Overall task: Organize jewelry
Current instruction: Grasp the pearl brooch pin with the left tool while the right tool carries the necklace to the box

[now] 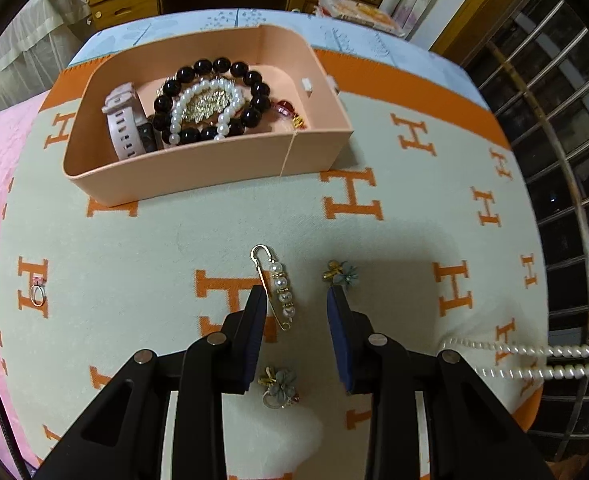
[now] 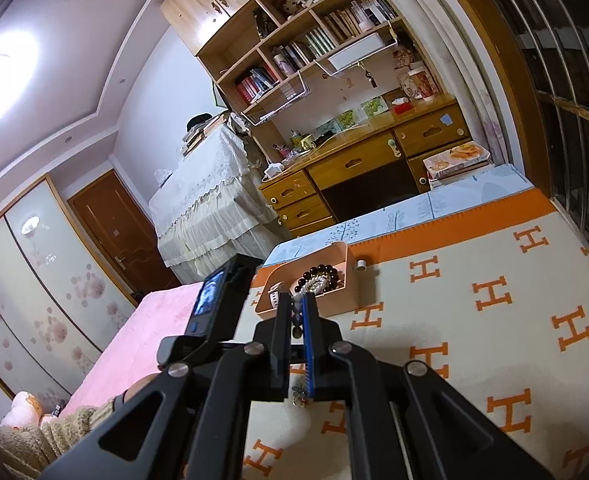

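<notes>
The left hand-held gripper (image 1: 296,294) hovers released over the pearl pin (image 1: 279,289) on the bed blanket (image 1: 166,240) — centre it before closing, missing the flower earring (image 1: 340,273). Beyond, the pink box (image 1: 214,168) waits; the right hand-held gripper (image 2: 297,300) looks clenched — contents unclear.

I see my left hand-held gripper (image 1: 296,294) spread wide above the H-patterned blanket (image 1: 166,232), its left finger beside a gold pearl safety-pin brooch (image 1: 277,288). A small flower earring (image 1: 340,274) lies just past the right fingertip, and a second flower piece (image 1: 280,386) sits between the fingers, nearer the camera. Farther off, the peach tray (image 1: 210,172) holds a black bead bracelet (image 1: 214,98), a pearl bracelet (image 1: 204,110) and a pale pink watch (image 1: 122,124). A ring (image 1: 37,294) lies far left; a pearl strand (image 1: 534,360) trails right.
</notes>
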The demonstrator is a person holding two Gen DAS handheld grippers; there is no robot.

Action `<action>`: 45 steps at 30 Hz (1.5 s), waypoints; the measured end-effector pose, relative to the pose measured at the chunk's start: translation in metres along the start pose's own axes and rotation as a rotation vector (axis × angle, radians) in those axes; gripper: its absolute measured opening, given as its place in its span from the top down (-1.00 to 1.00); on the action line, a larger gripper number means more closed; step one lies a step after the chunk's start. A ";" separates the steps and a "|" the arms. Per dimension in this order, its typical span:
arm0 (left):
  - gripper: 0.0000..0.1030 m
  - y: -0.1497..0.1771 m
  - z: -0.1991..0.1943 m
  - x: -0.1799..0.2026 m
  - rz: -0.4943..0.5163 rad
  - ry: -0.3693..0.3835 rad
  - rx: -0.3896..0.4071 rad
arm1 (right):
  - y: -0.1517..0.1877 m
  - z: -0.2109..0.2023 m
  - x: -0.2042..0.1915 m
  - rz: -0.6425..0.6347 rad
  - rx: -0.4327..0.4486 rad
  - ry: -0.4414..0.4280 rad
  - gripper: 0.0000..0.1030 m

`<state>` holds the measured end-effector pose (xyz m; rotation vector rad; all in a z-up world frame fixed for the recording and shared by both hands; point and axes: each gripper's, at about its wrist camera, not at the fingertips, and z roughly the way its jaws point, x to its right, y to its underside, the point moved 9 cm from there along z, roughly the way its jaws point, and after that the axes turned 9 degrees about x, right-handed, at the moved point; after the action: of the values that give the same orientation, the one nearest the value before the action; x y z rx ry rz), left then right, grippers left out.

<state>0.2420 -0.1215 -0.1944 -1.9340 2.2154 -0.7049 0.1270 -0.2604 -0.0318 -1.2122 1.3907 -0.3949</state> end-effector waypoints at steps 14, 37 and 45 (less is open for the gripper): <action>0.79 -0.003 0.022 0.001 0.018 -0.082 -0.017 | 0.007 -0.001 0.006 0.015 -0.013 -0.002 0.90; 0.88 -0.008 0.002 0.005 0.012 0.012 -0.013 | 0.002 -0.002 -0.027 -0.049 -0.004 -0.003 0.90; 0.84 -0.006 0.022 0.005 0.023 -0.040 -0.042 | 0.003 -0.005 -0.018 -0.030 -0.002 0.006 0.90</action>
<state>0.2555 -0.1323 -0.2101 -1.9208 2.2427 -0.6167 0.1172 -0.2467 -0.0234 -1.2350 1.3799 -0.4187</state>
